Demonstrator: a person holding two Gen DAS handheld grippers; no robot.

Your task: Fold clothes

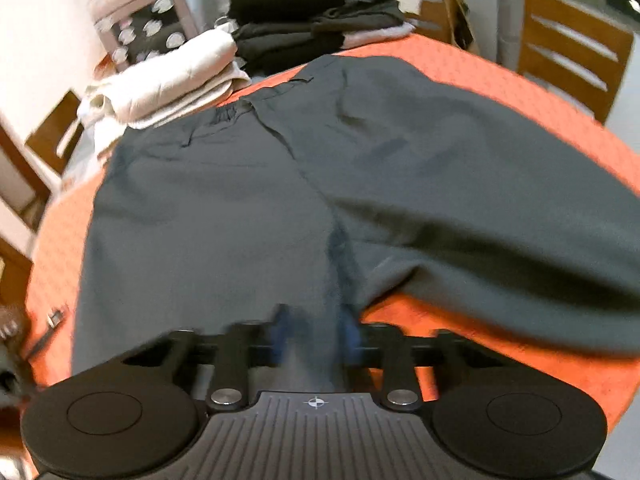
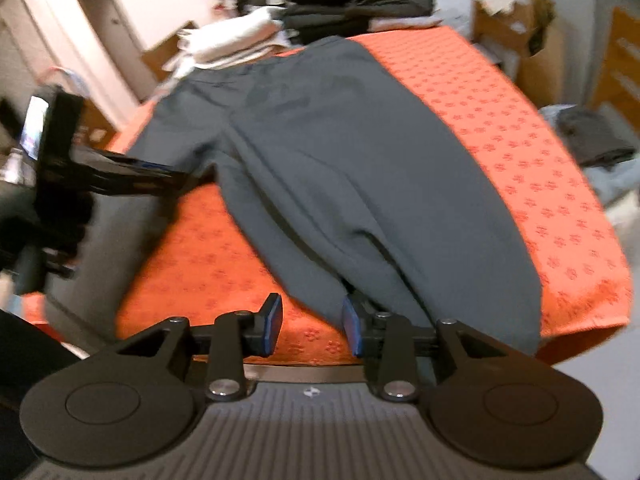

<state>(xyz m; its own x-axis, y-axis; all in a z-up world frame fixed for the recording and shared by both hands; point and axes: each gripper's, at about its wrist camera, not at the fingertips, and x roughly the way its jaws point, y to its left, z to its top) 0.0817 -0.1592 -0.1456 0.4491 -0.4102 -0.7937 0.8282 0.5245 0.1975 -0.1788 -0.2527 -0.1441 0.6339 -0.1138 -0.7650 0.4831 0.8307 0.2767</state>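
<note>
Dark grey trousers (image 1: 248, 184) lie spread on the orange tablecloth (image 1: 520, 92), waistband at the far end, legs toward me. My left gripper (image 1: 314, 332) has its blue pads on either side of the left leg's fabric near the front edge; blur hides whether it grips. In the right wrist view the trousers (image 2: 352, 152) run diagonally. My right gripper (image 2: 312, 324) is open, the right leg's hem lying by its right pad, nothing pinched. The left gripper (image 2: 168, 174) shows at the left, reaching into the other leg.
Folded cream clothes (image 1: 172, 80) and a stack of dark folded clothes (image 1: 304, 16) sit at the table's far end. Wooden chairs (image 1: 572, 48) stand to the right. More clothes (image 2: 592, 140) lie off the table's right side.
</note>
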